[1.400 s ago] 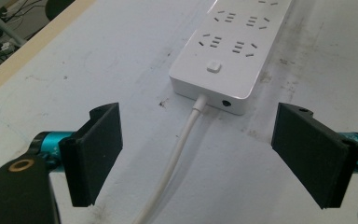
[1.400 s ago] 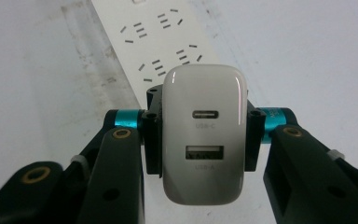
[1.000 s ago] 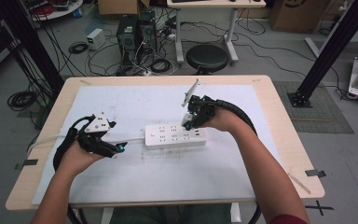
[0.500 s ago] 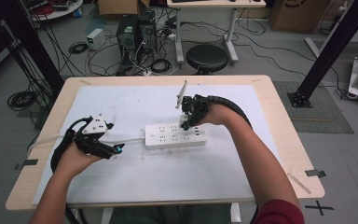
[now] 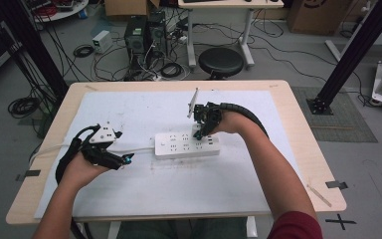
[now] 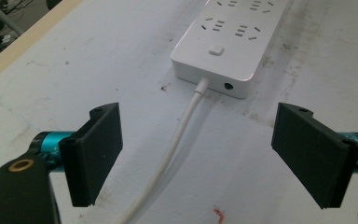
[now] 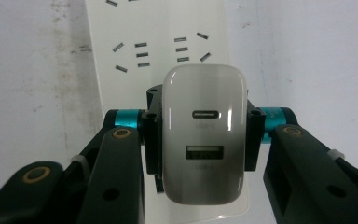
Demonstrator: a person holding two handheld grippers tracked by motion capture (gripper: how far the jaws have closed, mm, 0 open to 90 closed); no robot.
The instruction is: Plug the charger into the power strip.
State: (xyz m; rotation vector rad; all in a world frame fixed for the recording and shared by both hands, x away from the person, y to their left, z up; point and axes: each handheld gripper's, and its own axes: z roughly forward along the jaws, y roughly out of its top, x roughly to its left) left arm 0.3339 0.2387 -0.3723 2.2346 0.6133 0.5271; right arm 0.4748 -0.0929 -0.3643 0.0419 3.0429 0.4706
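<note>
A white power strip point(image 5: 186, 145) lies mid-table on a white sheet, its white cord point(image 6: 170, 154) running left. My right gripper point(image 7: 204, 135) is shut on a white USB charger point(image 7: 204, 137), held face-up over the strip's right end, where socket slots point(image 7: 142, 53) show beyond it. In the high view the right gripper point(image 5: 202, 130) points down at the strip. My left gripper point(image 5: 121, 161) hovers left of the strip, open, its jaws wide apart on either side of the cord in the left gripper view. The strip's switch button point(image 6: 216, 49) faces that gripper.
The white sheet point(image 5: 129, 114) covers most of the wooden table point(image 5: 298, 129). Beyond the far edge stand a black stool point(image 5: 221, 62), computer towers point(image 5: 144, 32) and tangled floor cables. A black frame post point(image 5: 350, 50) rises at the right.
My right gripper with the charger has shifted left and lowered onto the strip's right end. The left gripper has edged slightly right toward the strip's cord end.
</note>
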